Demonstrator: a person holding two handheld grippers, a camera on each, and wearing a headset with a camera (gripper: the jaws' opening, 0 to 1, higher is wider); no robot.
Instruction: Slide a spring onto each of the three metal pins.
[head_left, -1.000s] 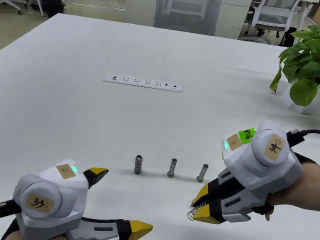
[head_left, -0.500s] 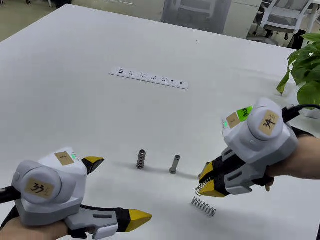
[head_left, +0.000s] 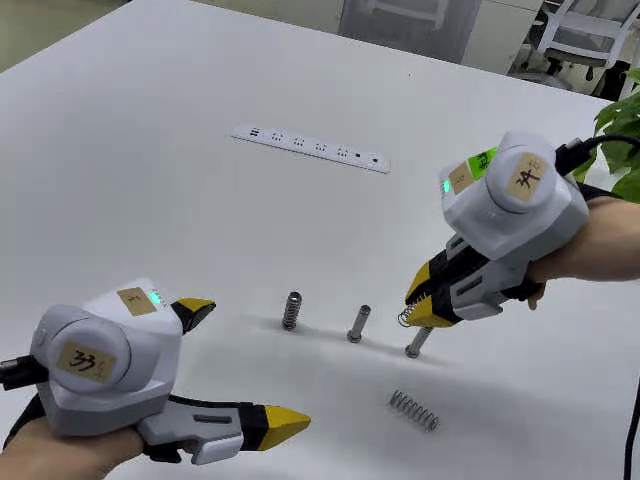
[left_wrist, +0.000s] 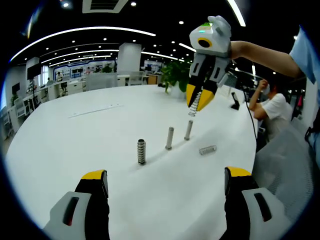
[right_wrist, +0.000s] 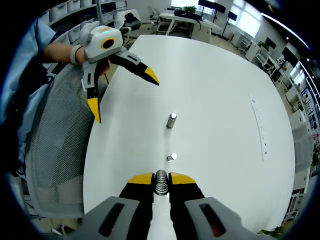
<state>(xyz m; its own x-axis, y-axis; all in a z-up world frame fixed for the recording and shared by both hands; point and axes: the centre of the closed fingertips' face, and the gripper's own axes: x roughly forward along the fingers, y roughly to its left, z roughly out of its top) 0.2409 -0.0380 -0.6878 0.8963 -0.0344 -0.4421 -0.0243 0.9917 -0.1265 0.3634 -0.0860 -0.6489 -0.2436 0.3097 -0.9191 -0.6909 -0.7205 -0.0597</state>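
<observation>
The right gripper (head_left: 421, 304) covers the top of the right-hand pin (head_left: 417, 344) in the head view — whether its spring (head_left: 405, 318) touches that pin cannot be told — while the plant (head_left: 625, 115) and a chair (head_left: 420, 20) are cut off by the picture's edges.

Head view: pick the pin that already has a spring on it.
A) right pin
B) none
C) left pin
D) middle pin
C: a spring sits around the left pin; the middle pin and right pin show bare shafts.
</observation>
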